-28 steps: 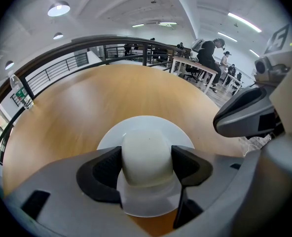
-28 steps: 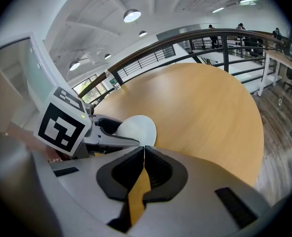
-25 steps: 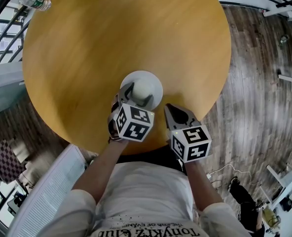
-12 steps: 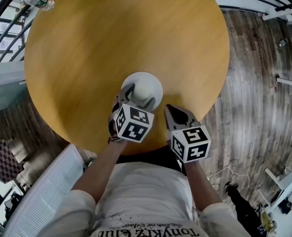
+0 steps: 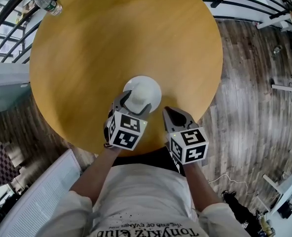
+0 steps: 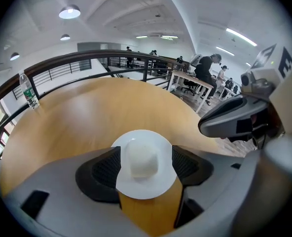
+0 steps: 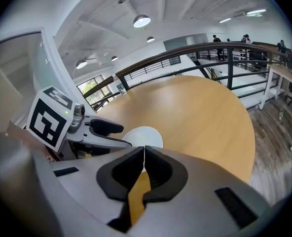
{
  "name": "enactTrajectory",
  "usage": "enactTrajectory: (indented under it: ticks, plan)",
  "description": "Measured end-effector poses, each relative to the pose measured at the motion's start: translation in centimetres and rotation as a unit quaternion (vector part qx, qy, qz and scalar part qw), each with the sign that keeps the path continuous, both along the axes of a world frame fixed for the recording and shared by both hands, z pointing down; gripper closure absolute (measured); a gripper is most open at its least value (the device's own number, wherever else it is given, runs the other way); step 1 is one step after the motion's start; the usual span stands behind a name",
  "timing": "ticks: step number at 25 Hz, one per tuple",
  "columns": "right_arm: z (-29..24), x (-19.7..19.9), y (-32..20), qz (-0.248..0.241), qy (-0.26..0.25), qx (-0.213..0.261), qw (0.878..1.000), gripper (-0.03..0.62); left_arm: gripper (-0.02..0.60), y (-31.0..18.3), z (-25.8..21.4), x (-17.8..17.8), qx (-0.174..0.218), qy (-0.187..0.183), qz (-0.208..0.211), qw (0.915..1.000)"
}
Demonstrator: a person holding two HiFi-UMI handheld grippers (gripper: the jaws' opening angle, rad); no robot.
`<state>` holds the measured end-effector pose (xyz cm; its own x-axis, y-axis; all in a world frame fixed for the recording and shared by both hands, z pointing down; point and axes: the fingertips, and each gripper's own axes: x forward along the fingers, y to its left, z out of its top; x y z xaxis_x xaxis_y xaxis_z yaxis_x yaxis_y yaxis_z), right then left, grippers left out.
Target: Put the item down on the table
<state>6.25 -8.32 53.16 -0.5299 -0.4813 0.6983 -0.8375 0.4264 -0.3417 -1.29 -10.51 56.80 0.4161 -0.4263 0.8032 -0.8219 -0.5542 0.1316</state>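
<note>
Near rim of plate [image 5: 155,86] behind left hand-held gripper [image 5: 132,104]

Head view looks steeply down; both gripper views share the table [image 6: 87,112].

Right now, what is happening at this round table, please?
A person works with a gripper in each hand. The left gripper appears to hold a white round item between its jaws, low at the near side of the wooden table. I cannot tell whether the item already rests on the table. The right gripper is beside it, jaws together and empty.
</note>
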Motion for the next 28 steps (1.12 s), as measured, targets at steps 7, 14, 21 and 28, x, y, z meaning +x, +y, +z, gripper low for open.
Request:
enactTrajectory:
  ticks: [7, 14, 21, 28]
  plan:
    - [-3.0, -1.0, 1.5, -0.023, 0.003, 0.031, 0.999, 0.568, 0.385, 3.2, -5.4, -0.8, 0.040, 0.006, 0.015, 0.9991]
    - [-7.2, -1.7, 3.1, -0.025, 0.004, 0.062, 0.998, 0.568, 0.532, 5.8, -9.5, -2.4, 0.060, 0.030, 0.002, 0.9977]
    - [-9.5, -2.3, 4.9, -0.023, 0.005, 0.080, 0.996, 0.568, 0.557, 9.1, -11.6, -3.7, 0.064, 0.047, 0.004, 0.9969]
    - [-10.6, -3.3, 6.3, -0.029, -0.006, 0.083, 0.996, 0.568, 0.558, 10.8, -12.9, -4.3, 0.079, 0.046, 0.011, 0.9957]
